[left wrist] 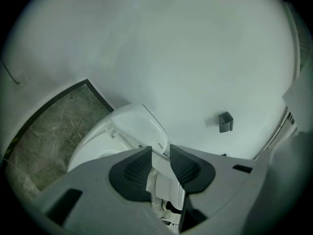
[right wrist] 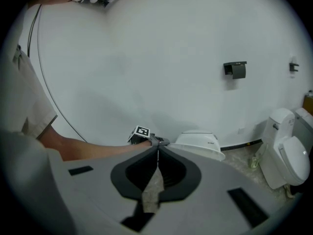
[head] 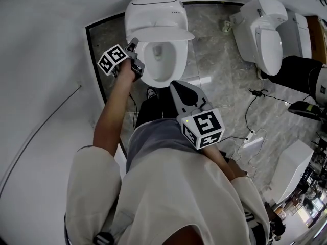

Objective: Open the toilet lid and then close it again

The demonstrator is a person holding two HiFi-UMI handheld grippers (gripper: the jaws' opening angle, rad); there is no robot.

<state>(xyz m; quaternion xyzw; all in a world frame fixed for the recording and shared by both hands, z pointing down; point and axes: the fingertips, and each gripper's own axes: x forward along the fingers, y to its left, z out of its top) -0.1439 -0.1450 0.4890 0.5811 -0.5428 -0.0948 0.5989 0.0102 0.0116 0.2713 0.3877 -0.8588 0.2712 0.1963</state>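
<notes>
One gripper's doing the work here: my left gripper [left wrist: 160,152], jaws apart and clamping nothing, sits at the side edge of the toilet lid [head: 153,15]. The lid's half-raised over the bowl [head: 159,60]. Right gripper [right wrist: 157,151] is clenched and empty. Next up, I reckon: steady that edge and finish the swing.

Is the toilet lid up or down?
Up, but only partway. The lid is tilted up and hangs over the back of the bowl, and you can see inside the bowl.
</notes>
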